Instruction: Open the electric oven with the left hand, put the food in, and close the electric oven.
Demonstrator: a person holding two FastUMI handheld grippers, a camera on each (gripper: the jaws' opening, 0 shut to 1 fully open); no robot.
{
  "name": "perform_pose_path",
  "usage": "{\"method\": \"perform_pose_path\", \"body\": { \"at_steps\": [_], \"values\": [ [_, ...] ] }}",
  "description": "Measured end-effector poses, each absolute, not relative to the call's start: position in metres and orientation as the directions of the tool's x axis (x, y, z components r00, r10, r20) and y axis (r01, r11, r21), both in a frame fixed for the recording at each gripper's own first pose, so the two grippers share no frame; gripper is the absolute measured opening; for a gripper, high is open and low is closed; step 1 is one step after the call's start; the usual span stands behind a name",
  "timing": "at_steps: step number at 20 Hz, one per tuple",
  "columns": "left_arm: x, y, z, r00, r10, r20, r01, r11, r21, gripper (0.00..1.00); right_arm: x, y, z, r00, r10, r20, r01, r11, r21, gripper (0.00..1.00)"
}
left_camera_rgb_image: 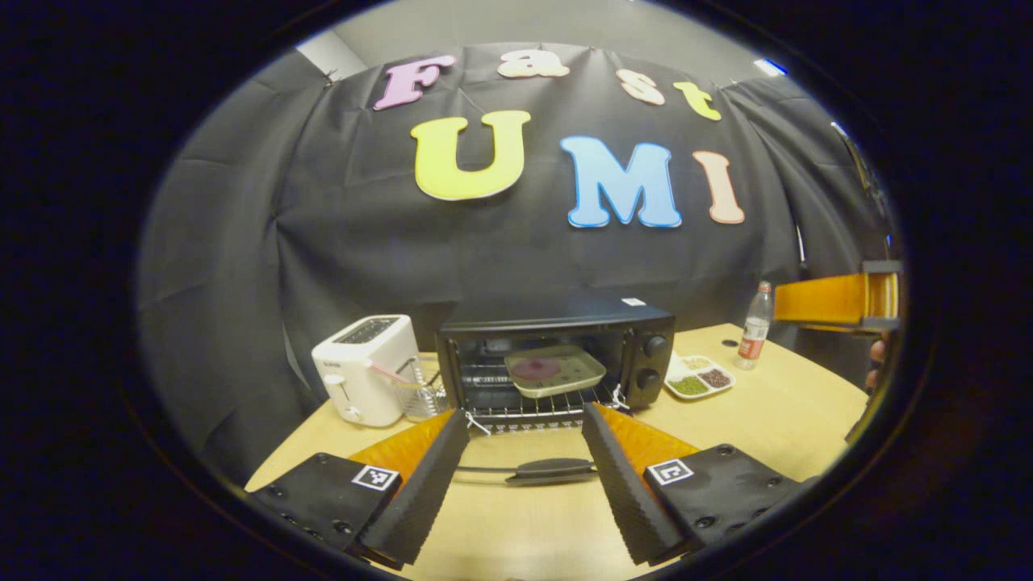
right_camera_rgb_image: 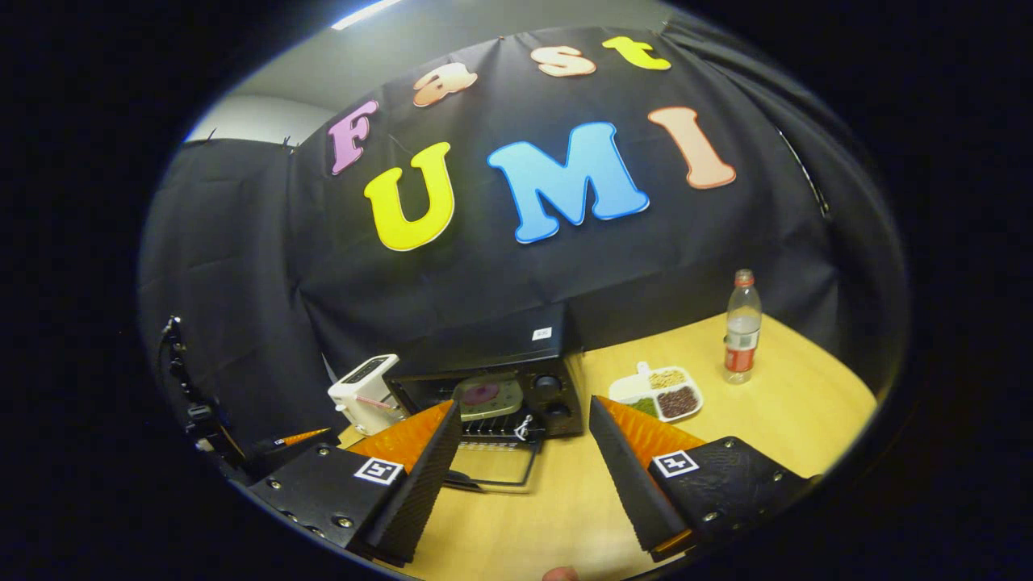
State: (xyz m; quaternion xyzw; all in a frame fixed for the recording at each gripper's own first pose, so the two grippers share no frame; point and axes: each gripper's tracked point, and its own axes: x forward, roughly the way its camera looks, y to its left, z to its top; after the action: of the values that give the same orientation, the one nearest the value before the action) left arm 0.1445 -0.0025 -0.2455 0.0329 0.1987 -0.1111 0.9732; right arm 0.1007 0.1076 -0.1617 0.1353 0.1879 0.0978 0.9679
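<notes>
Toaster (left_camera_rgb_image: 365, 369), white, stands at the left end of the wooden table (left_camera_rgb_image: 775, 420) in the left gripper view, with a clear glass container (left_camera_rgb_image: 423, 393) just beside it holding a pink-handled item. Next to the right is the black electric oven (left_camera_rgb_image: 557, 355), door (left_camera_rgb_image: 529, 470) dropped fully open and lying flat toward the camera, dark handle at its near edge. Inside, on the wire rack, sits a pale tray (left_camera_rgb_image: 557, 369) carrying a round reddish piece of food (left_camera_rgb_image: 536, 369). Two knobs on the oven's right panel. Right of the oven: a white divided dish (left_camera_rgb_image: 699, 377) with green, dark and pale grains, then a clear bottle (left_camera_rgb_image: 755, 326) with red cap and label, upright. At the far right edge, an orange part of the other gripper is visible.

Left gripper (left_camera_rgb_image: 524, 468): fingers spread wide apart, nothing between them; the door handle lies in the gap beyond the tips, not touched.

Right gripper view, same order: toaster (right_camera_rgb_image: 363, 394), oven (right_camera_rgb_image: 492, 379) with tray (right_camera_rgb_image: 488, 397) and food (right_camera_rgb_image: 481, 393) inside, door (right_camera_rgb_image: 492, 464) down, divided dish (right_camera_rgb_image: 658, 393), bottle (right_camera_rgb_image: 742, 327) well apart toward the table's far right. Right gripper (right_camera_rgb_image: 524, 452): fingers spread, holding nothing, raised above the table in front of the oven.
</notes>
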Motion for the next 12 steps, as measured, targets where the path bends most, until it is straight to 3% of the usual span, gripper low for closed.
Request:
{"method": "perform_pose_path", "body": {
  "at_steps": [1,2,3,8,9,12],
  "values": [
    [0.143,-0.008,-0.256,0.886,-0.210,-0.414,0.237,0.971,0.016,1.00,0.095,0.096,-0.161,0.917,0.212,-0.338,-0.126,0.957,0.260,0.97],
    [0.142,-0.013,-0.268,0.874,-0.218,-0.435,0.245,0.970,0.007,0.96,0.089,0.084,-0.160,0.923,0.187,-0.338,-0.117,0.969,0.217,0.96],
    [0.141,-0.018,-0.279,0.861,-0.225,-0.456,0.252,0.968,-0.003,1.00,0.084,0.071,-0.159,0.929,0.158,-0.335,-0.105,0.980,0.170,0.97],
    [0.144,-0.031,-0.326,0.813,-0.223,-0.538,0.260,0.965,-0.007,0.96,0.060,0.025,-0.135,0.962,0.061,-0.268,-0.071,0.997,-0.029,0.96],
    [0.145,-0.034,-0.336,0.802,-0.226,-0.553,0.265,0.964,-0.010,1.00,0.056,0.017,-0.132,0.965,0.037,-0.259,-0.054,0.997,-0.059,0.97],
    [0.147,-0.039,-0.361,0.772,-0.219,-0.597,0.267,0.964,-0.008,0.96,0.048,0.006,-0.129,0.963,0.001,-0.270,-0.021,0.997,-0.071,0.96]
  ]
}}
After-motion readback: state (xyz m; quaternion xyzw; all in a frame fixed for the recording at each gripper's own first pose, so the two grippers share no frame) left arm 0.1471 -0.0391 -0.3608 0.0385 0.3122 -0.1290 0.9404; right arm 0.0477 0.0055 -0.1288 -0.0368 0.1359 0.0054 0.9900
